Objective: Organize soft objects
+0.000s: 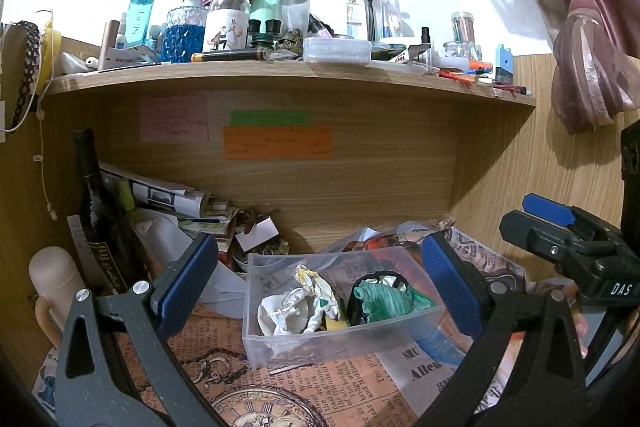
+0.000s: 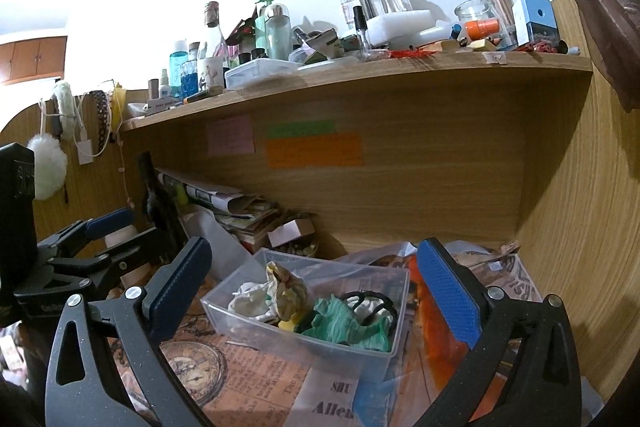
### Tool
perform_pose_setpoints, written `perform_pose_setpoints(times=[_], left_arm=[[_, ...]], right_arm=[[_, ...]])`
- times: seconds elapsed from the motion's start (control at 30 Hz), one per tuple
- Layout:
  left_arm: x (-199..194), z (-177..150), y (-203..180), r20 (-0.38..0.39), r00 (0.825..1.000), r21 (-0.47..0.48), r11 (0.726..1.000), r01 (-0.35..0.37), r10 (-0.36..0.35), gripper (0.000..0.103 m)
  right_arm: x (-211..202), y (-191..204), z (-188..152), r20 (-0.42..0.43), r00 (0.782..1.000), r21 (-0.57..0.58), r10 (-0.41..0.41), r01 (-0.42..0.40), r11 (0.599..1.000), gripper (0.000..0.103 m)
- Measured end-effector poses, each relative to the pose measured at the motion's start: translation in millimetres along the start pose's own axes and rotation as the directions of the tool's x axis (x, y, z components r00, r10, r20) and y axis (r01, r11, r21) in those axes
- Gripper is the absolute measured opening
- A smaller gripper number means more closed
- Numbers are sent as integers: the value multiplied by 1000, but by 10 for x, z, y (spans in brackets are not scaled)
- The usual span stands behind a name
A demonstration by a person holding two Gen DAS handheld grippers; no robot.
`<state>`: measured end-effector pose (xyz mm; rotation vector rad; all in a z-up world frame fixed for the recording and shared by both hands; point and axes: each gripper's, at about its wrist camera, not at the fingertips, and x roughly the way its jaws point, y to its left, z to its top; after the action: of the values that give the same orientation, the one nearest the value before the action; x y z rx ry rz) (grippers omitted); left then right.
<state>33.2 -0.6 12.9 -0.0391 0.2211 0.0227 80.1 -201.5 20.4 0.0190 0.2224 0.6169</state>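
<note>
- Clear plastic bin point(image 1: 340, 341) point(image 2: 296, 343) stands on the counter point(image 1: 320, 387) point(image 2: 248, 367), which is covered in old-newspaper print with a clock face.
- In the bin lie soft things: a white cloth point(image 1: 286, 311) point(image 2: 250, 303) at its left, a cream and yellow crumpled piece point(image 1: 316, 283) point(image 2: 286, 285) in the middle, a green cloth point(image 1: 384, 301) point(image 2: 348, 327) at its right with a black band point(image 1: 380, 277) point(image 2: 372, 297) on it.
- Left hand-held gripper point(image 1: 320, 291) point(image 2: 108, 233): jaws spread wide, blue pads either side of the bin in its own view, nothing held.
- Right hand-held gripper point(image 2: 316, 295) point(image 1: 536, 223): also wide open and empty, raised near the bin.
- Behind the bin: a dark bottle point(image 1: 96, 211) point(image 2: 158, 203) at the left, a heap of papers point(image 1: 180, 203) point(image 2: 240, 211) against the wooden back panel, coloured notes point(image 1: 276, 141) point(image 2: 312, 149) stuck on it.
- Above, a shelf point(image 1: 280, 79) point(image 2: 360, 79) crowded with bottles and jars.
</note>
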Motion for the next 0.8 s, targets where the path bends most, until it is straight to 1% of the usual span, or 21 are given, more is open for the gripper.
perform_pose_setpoints(times=[0.1, 0.8], left_arm=[[-13, -12, -12, 3, 1000, -2, 1000, -11, 11, 103], [37, -39, 48, -2, 1000, -2, 1000, -5, 5, 103]], right_arm=[[3, 6, 1, -1, 1000, 0, -1, 1, 1000, 103], [35, 23, -23, -20, 1000, 2, 3, -3, 1000, 103]])
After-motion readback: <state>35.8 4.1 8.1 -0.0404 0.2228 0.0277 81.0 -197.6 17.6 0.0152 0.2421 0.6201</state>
